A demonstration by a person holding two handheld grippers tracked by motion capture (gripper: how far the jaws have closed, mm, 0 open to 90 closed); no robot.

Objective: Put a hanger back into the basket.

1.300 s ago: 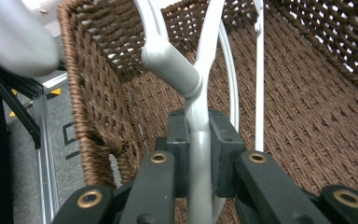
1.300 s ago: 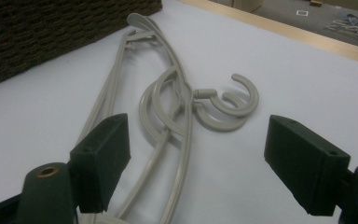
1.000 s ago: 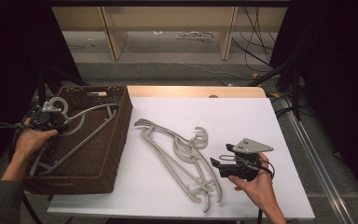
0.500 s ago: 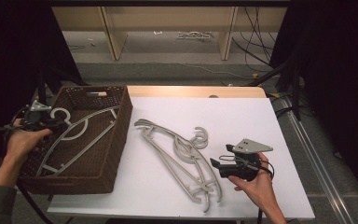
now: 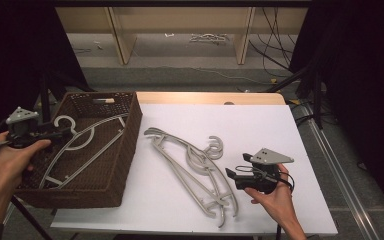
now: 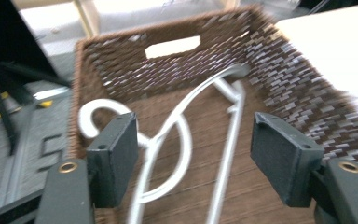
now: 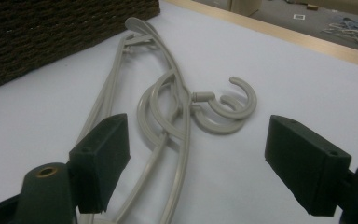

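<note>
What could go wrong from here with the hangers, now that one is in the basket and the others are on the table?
The hanger in the basket leans with its hook over the rim beside the open left gripper, whose jaws have just been opening; a jaw might catch it. The hangers on the table lie stacked with overlapping hooks, so the open right gripper may lift both tangled together. They could also knock the basket on the way over.

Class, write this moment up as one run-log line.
left gripper: jaws just opening, hanger released in basket | right gripper: open, facing table hangers
</note>
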